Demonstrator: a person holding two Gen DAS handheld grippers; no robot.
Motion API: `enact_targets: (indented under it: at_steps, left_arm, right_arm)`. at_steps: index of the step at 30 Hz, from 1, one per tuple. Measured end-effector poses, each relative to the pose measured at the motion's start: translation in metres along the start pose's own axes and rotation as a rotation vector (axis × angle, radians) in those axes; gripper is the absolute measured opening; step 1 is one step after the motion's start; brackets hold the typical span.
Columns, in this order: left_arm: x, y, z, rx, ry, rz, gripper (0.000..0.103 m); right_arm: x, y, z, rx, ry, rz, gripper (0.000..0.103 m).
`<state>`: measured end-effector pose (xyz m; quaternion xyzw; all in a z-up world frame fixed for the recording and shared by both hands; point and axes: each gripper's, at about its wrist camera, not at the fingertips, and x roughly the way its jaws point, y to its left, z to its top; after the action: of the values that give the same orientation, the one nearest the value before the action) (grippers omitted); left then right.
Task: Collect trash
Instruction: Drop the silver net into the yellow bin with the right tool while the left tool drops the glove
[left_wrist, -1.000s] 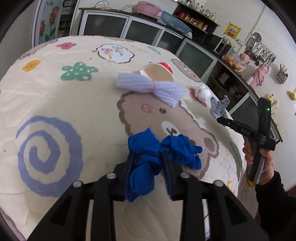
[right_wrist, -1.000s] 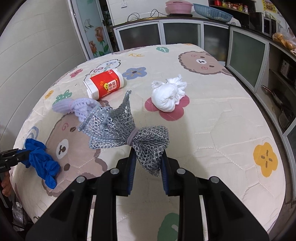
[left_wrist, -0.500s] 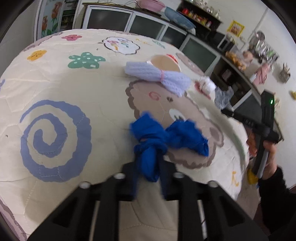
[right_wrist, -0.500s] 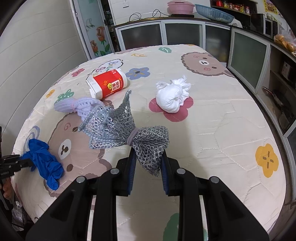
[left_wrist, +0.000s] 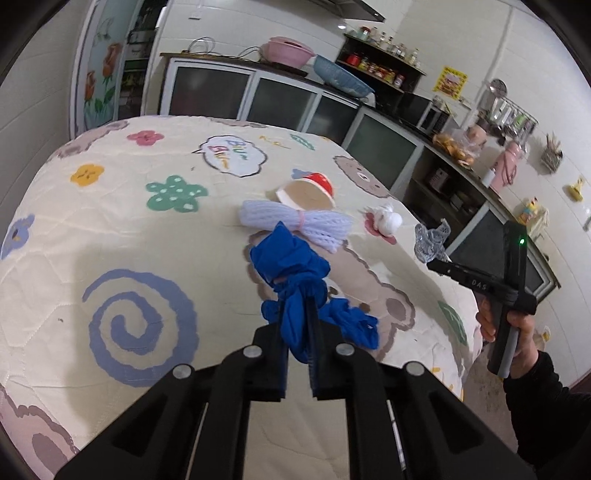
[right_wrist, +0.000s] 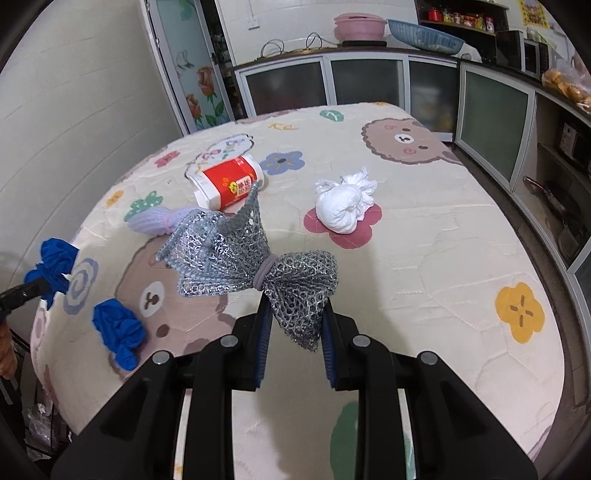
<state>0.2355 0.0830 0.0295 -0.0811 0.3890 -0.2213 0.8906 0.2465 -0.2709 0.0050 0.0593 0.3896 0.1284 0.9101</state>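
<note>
A blue glove bundle (left_wrist: 291, 273) is clamped in the left hand-held gripper (left_wrist: 298, 334) and a silver mesh bundle (right_wrist: 255, 258) in the right hand-held gripper (right_wrist: 295, 325); a lavender mesh bundle (left_wrist: 295, 221), a paper cup (right_wrist: 229, 182) and a white wad (right_wrist: 343, 208) are left on the surface (right_wrist: 443, 258).

Both fisheye views reach us evenly lit by soft indoor light from above. We see strong barrel distortion: the cabinet fronts (right_wrist: 364, 79) and wall lines bow, and dark vignetting fills the corners. Soft shadows fall on the quilted cloth (left_wrist: 110, 221) beneath the gripper bodies. Focus is sharp centrally; we note slight smearing toward the rims, without marked glare.
</note>
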Motion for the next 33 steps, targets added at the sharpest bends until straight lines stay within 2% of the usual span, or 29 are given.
enact_targets:
  at_steps: [4,8,12,18,20,22,27,33]
  left_arm:
    - [0.004,-0.027,-0.001,0.055,0.013,-0.023,0.008]
    - [0.013,-0.071,-0.001,0.123,0.035,-0.105,0.008]
    - [0.034,-0.126,-0.006,0.220,0.077,-0.195,0.008]
    - [0.066,-0.216,-0.023,0.363,0.152,-0.341,0.008]
    - [0.076,-0.252,-0.032,0.427,0.168,-0.380,0.008]
    - [0.088,-0.290,-0.045,0.496,0.196,-0.415,0.008]
    - [0.120,-0.362,-0.079,0.610,0.280,-0.468,0.008]
    - [0.153,-0.425,-0.121,0.729,0.364,-0.476,0.008]
  right_arm:
    - [-0.030,-0.007,-0.010,0.024,-0.036,0.000,0.023]
    - [-0.070,-0.021,-0.030,0.050,-0.074,-0.039,0.023]
    - [-0.113,-0.047,-0.062,0.099,-0.092,-0.133,0.023]
    - [-0.179,-0.101,-0.127,0.220,-0.090,-0.339,0.023]
    - [-0.199,-0.119,-0.154,0.256,-0.078,-0.443,0.023]
    - [-0.211,-0.135,-0.177,0.296,-0.059,-0.508,0.023]
    - [-0.228,-0.171,-0.235,0.408,-0.010,-0.610,0.023]
    - [-0.215,-0.201,-0.278,0.494,0.065,-0.628,0.023]
